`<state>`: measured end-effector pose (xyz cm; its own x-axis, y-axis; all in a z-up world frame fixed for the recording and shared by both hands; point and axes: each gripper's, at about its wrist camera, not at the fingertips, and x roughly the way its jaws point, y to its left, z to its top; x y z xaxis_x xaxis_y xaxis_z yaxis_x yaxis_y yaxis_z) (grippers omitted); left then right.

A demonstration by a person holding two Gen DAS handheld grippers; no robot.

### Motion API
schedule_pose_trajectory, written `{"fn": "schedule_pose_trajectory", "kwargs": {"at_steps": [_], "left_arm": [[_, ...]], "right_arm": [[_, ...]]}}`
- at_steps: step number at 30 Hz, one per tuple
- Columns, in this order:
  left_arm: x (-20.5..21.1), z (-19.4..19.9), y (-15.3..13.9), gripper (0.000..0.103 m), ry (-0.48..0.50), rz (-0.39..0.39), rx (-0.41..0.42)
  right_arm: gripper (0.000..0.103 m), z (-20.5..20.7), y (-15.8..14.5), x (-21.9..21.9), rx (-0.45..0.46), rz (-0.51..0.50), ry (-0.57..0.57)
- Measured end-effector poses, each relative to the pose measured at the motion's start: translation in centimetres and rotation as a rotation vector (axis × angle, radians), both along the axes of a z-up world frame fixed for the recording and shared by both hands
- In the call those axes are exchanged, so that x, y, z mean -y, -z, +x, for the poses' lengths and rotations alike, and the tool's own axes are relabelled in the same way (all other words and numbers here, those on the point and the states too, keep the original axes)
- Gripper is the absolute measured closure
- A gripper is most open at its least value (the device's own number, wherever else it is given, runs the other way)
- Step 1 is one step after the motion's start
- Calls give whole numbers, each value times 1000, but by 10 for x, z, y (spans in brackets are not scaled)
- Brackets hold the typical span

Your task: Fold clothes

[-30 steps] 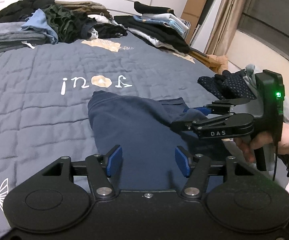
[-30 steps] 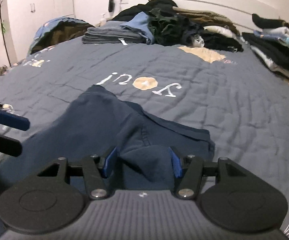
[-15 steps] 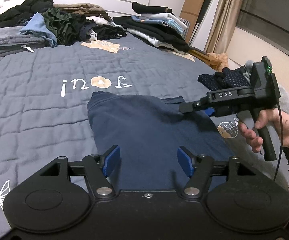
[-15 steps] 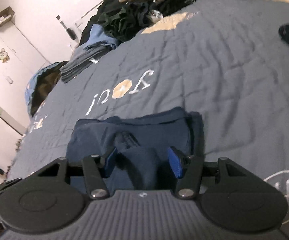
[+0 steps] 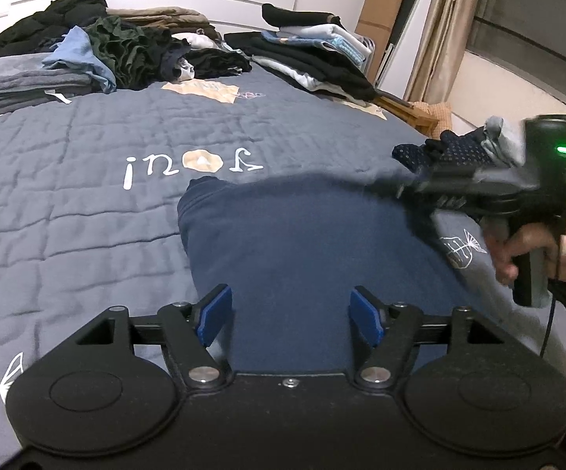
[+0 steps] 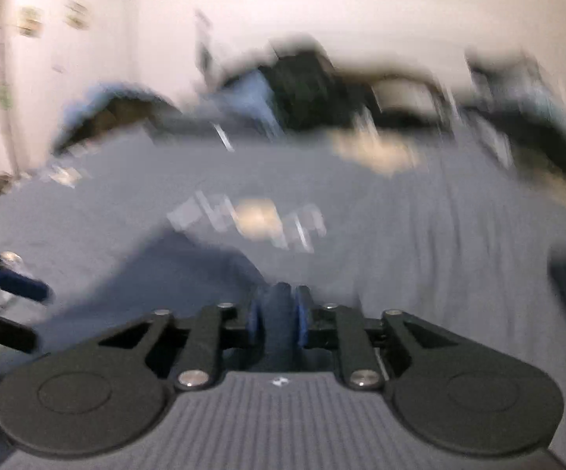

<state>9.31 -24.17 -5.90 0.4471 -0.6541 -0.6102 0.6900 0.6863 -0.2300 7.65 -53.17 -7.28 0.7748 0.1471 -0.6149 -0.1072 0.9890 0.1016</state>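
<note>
We have the navy garment (image 5: pixel 314 243) lying on the bed (image 5: pixel 67 196) in front of us, partly doubled over but not yet a neat packet. Our right tool (image 6: pixel 279 315) has just been closing, and its blue pads now pinch a bunched fold of the garment between them; the right wrist view is smeared with motion, so we cannot say which edge of the cloth that is. Our left tool (image 5: pixel 288 317) hovers over the near part of the garment with its jaws spread wide and nothing between them, having just been opening a little further. As for progress, we judge this piece to be mid-fold: one grip is taken, the lift and lay-over are not yet done, and the left side is ungripped. At the head of the bed a loose heap (image 5: pixel 126 51) sits beside folded stacks (image 5: pixel 314 51), so more clothes probably remain.
</note>
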Motion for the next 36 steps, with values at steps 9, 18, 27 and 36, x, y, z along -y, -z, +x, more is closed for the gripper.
{"fn": "schedule_pose_trajectory", "kwargs": {"at_steps": [9,18,27,36], "left_arm": [[-1,-2,1,35,5,9,2],[1,-2,2,35,5,15,0],[1,0,2,35,-4,10,-3],[-1,0,2,35,3,16,-2]], "right_arm": [[60,4,8,55,-37,399,162],[80,0,10,19,-23,215,-3],[81,-17,-8,1,167,-80,-104],[54,-1,1,53,-30,314,110]]}}
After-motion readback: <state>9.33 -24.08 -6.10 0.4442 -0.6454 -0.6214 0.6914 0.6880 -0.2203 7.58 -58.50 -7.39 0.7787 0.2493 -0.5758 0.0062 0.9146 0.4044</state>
